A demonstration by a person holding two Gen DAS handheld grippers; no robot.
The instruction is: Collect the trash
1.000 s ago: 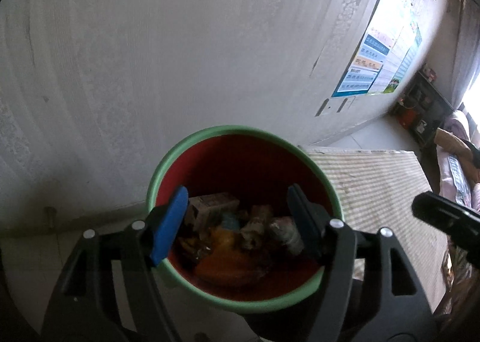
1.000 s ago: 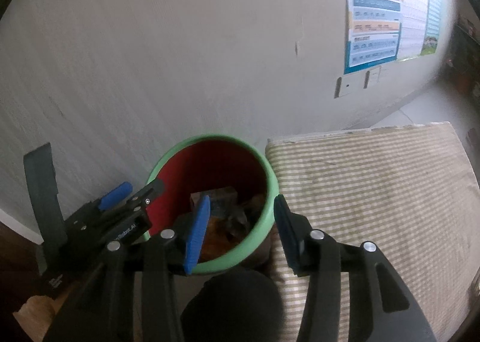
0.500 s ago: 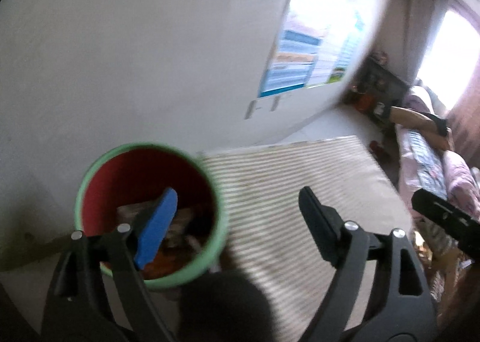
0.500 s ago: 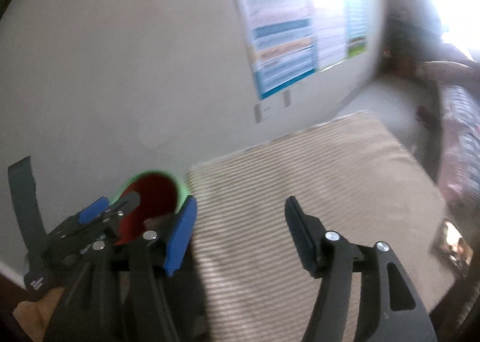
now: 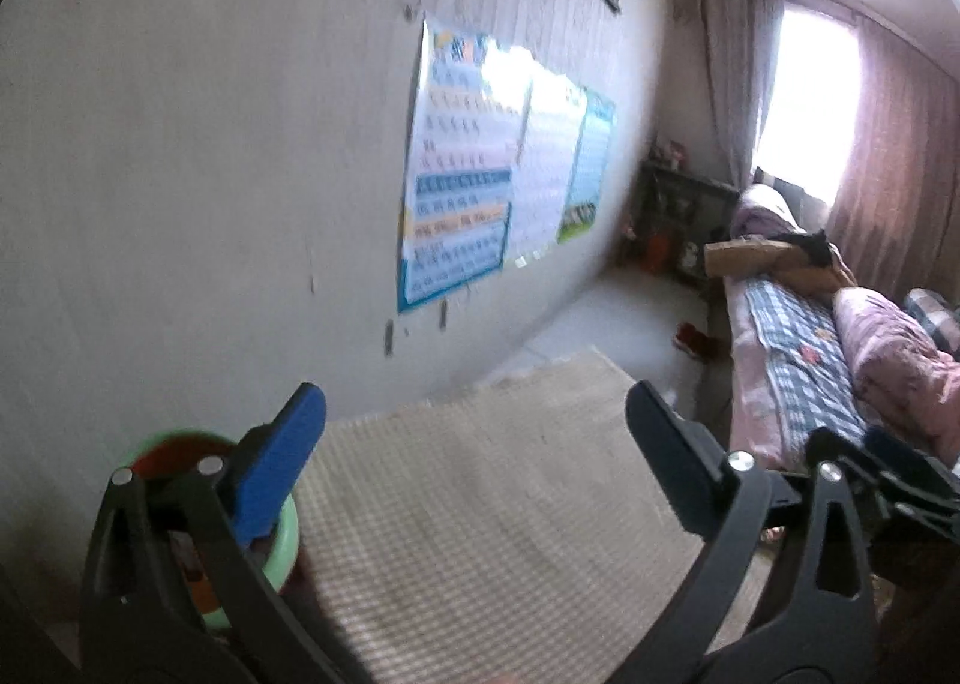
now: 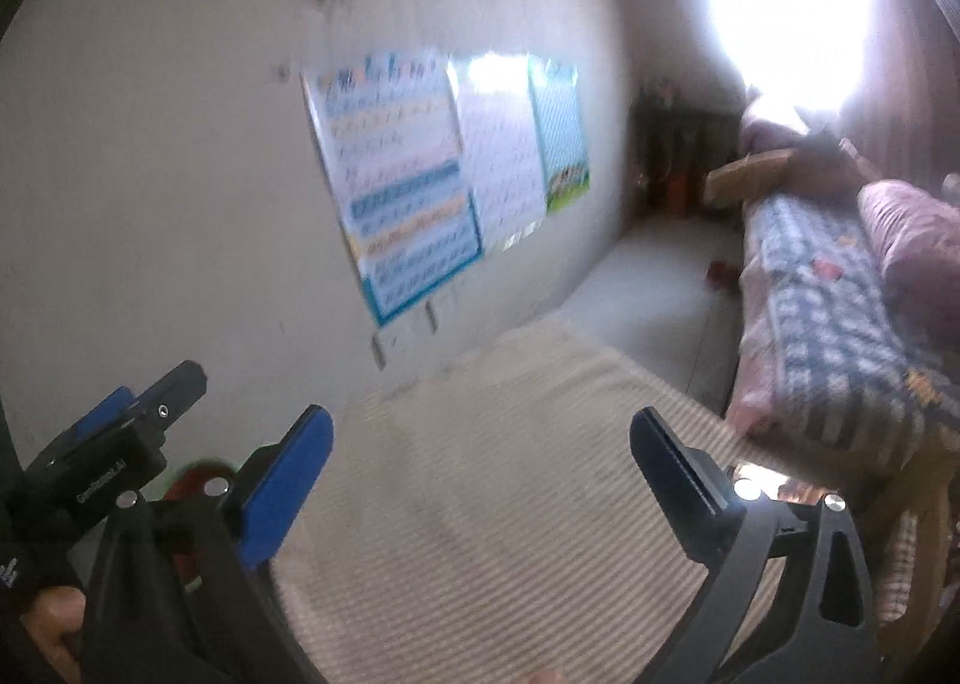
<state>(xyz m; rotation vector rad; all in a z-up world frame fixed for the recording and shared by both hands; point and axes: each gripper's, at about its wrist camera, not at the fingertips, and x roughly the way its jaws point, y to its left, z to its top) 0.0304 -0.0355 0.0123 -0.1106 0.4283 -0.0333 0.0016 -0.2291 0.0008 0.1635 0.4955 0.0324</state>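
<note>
The trash bin, green-rimmed and red inside, sits at the lower left of the left wrist view, mostly hidden behind the blue finger pad. In the right wrist view the bin is a blurred patch low on the left. My left gripper hangs over the striped beige cloth, its jaws opening wide with nothing between them. My right gripper hangs over the same cloth, jaws also opening and empty. No loose trash shows on the cloth.
A wall with posters runs along the left. A bed with a checked blanket and pink bedding stands to the right, with a dark shelf and a bright curtained window behind it. Bare floor lies beyond the cloth.
Both grippers swung up and to the right, away from above the bin to over the striped cloth. Both pairs of jaws spread wider. The bin slid to the lower left of each view.
</note>
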